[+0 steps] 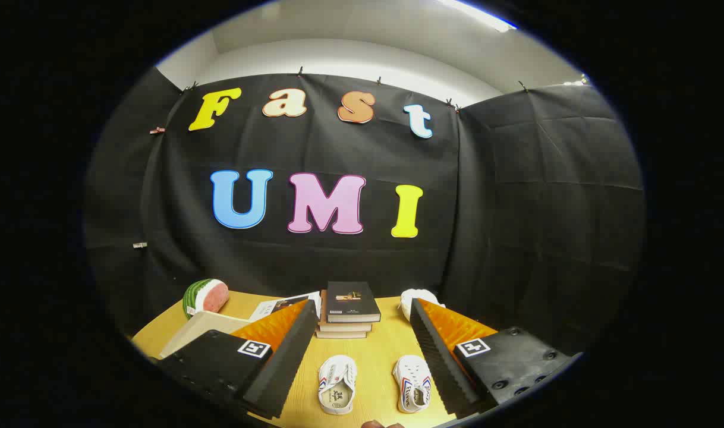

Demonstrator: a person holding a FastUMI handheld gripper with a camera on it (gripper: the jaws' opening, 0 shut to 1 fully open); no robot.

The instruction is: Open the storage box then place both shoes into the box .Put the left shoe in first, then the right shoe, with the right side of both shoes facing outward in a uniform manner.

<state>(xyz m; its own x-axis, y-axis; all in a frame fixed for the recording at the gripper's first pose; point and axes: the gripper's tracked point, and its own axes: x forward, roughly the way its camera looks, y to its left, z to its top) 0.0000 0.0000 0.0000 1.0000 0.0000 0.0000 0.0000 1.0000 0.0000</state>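
Note:
Two white canvas shoes with red and blue stripes lie side by side on the wooden table (pixel 371 351), toes pointing away from me. One shoe (pixel 337 383) lies nearer my left finger, the other shoe (pixel 412 383) nearer my right finger. My gripper (pixel 363 304) is open wide above them, with nothing between its fingers. A cream flat-sided thing (pixel 198 330), possibly the storage box, sits behind my left finger, which hides part of it.
A stack of books (pixel 349 309) stands just beyond the shoes, with an open magazine (pixel 276 306) to its left. A watermelon slice (pixel 205 296) rests at the far left of the table. A white object (pixel 418 297) peeks out behind my right finger.

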